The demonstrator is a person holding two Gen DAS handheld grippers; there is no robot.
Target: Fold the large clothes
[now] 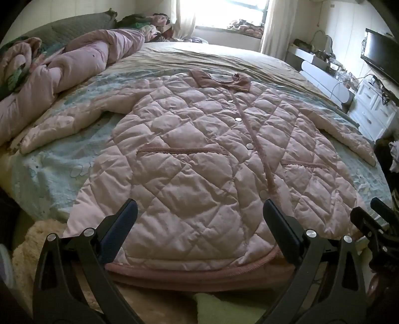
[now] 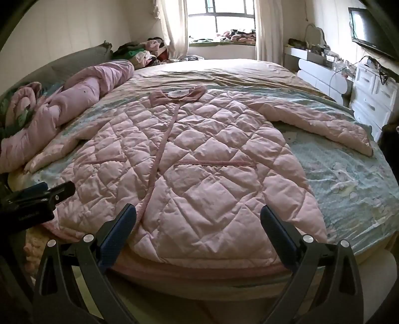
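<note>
On the bed (image 1: 274, 59), spread flat with its front up and its hem toward the cameras, lies a pink quilted coat (image 1: 199, 159). Its shell is a thin, slightly shiny fabric stitched into puffy diamonds, creased all over. A darker pink ribbed trim runs along the hem (image 1: 199, 271), edges the two slit pockets and follows the front placket, where round pale snap buttons (image 1: 250, 146) sit in a line. The collar (image 2: 178, 96) is the same darker pink, soft and crumpled, at the far end of the coat. Both sleeves lie out to the sides on a pale blue printed sheet (image 2: 349, 179), the coat's right-hand sleeve (image 2: 324, 124) angling toward the bed's edge.

The left gripper (image 1: 199, 214) hangs just above the hem with its dark blue padded jaws spread wide, nothing between them but the quilting below. The right gripper (image 2: 198, 219) hovers over the hem too, jaws equally wide apart and not pressing on the cloth. In the right wrist view the left gripper's tip pokes in at the left edge.

A rumpled pink duvet (image 1: 74, 67) is bunched along the left of the bed, beside a grey quilted headboard (image 2: 74, 59). Beyond, a heap of clothes by the curtained window (image 2: 224, 22) is too small and backlit to sort out. White drawers (image 2: 374, 92) and a dark screen (image 2: 374, 32) are cut off at the right edge. A cream fuzzy fabric (image 1: 37, 249) at the lower left is partly hidden behind the left gripper.
</note>
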